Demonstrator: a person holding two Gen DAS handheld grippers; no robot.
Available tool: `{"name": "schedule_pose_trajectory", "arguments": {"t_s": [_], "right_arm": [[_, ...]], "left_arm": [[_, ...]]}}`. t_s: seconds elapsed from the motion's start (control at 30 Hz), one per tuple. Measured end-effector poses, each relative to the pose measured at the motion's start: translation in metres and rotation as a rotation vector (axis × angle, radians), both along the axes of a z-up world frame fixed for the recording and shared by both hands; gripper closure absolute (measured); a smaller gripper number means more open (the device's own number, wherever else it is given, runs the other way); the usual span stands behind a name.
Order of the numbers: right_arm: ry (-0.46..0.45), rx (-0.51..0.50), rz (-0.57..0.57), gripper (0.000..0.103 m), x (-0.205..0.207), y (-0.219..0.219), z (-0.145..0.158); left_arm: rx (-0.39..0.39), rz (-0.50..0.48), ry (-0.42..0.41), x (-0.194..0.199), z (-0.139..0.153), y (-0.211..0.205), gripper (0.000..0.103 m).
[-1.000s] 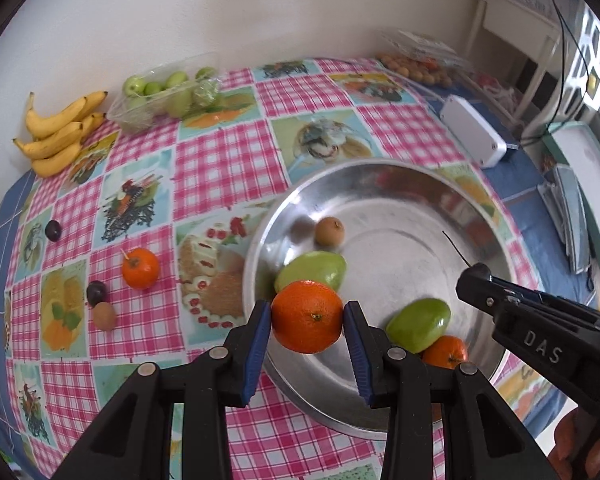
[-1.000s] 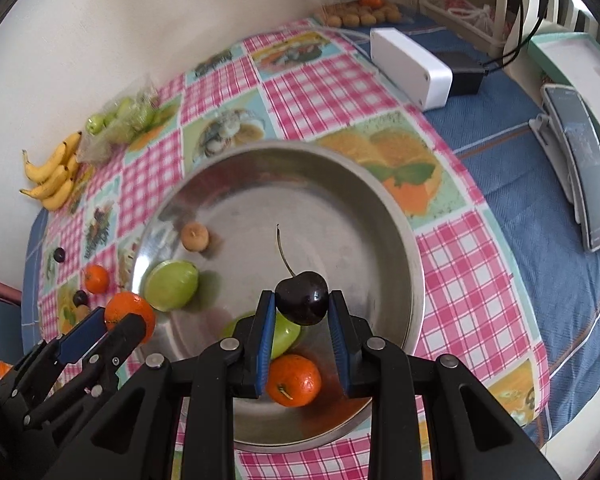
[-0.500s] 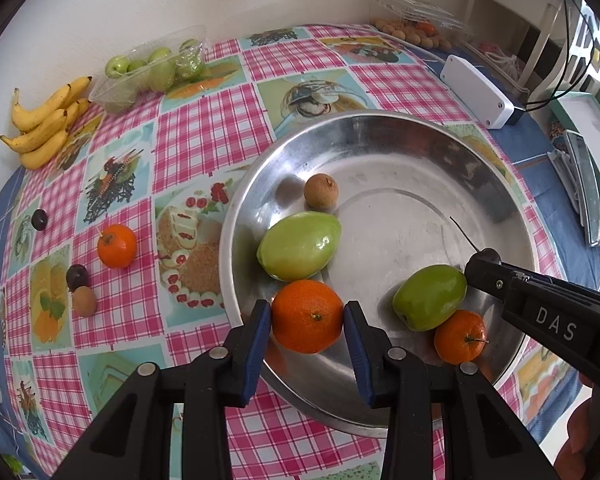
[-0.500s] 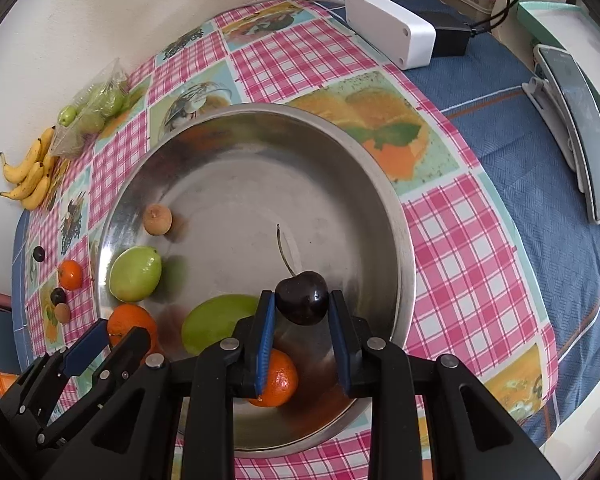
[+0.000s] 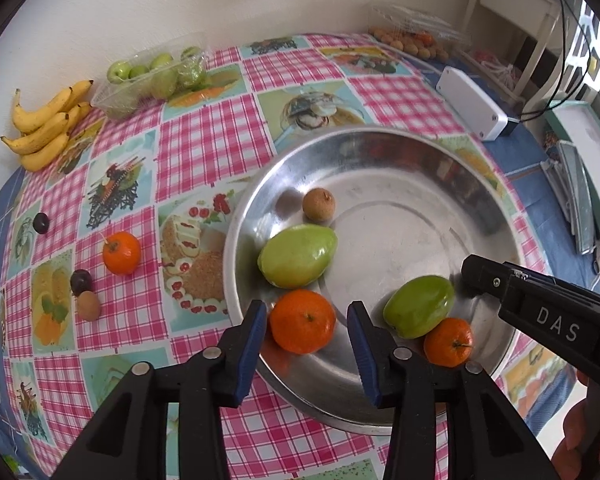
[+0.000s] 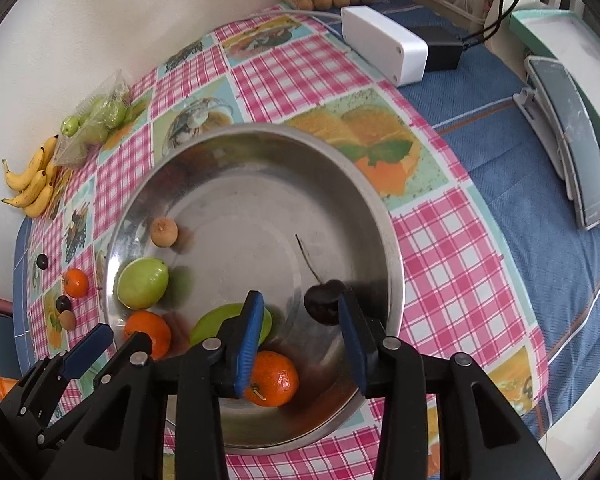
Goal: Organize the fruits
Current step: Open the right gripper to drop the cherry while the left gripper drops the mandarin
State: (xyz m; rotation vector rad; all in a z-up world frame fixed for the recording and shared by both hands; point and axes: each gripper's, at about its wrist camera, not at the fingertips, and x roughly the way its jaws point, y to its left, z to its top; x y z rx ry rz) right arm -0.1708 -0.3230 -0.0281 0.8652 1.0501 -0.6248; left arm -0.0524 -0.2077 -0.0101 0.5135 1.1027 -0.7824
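A steel bowl [image 5: 380,148] [image 6: 260,136] sits mid-table. My left gripper [image 5: 306,332] is open over its near rim; an orange [image 5: 302,321] lies free between the fingers in the bowl. My right gripper [image 6: 298,328] is open; a dark cherry [image 6: 322,307] with a long stem sits beside its right finger, over the bowl. In the bowl lie two green mangoes [image 5: 298,255] [image 5: 419,306], a small orange [image 5: 448,342] and a brown longan [image 5: 319,205].
On the checked cloth left of the bowl lie an orange [image 5: 121,253], two dark plums [image 5: 41,223] [image 5: 81,281] and a longan [image 5: 88,306]. Bananas [image 5: 46,124] and a tray of green fruit [image 5: 156,76] sit by the wall. A white box [image 5: 474,108] stands at the right.
Both grippers opened. The left one let go of the orange, which now rests in the bowl. The right one released the cherry, which has shifted right against its right finger.
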Motion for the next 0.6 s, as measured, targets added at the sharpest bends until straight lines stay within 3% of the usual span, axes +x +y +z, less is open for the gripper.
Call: {"name": "schedule_pose_trajectory", "arguments": {"t_s": [0.33, 0.6], "right_arm": [[-0.046, -0.076, 0.003, 0.061, -0.002, 0.003, 0.033], [-0.027, -0.068, 0.025, 0.059, 0.003, 0.007, 0.027]], "left_arm": [[-0.088, 0.096, 0.013, 0.023, 0.025, 0.021, 0.049], [-0.095, 0.184, 0.045, 0.044, 0.020, 0.039, 0.048]]}}
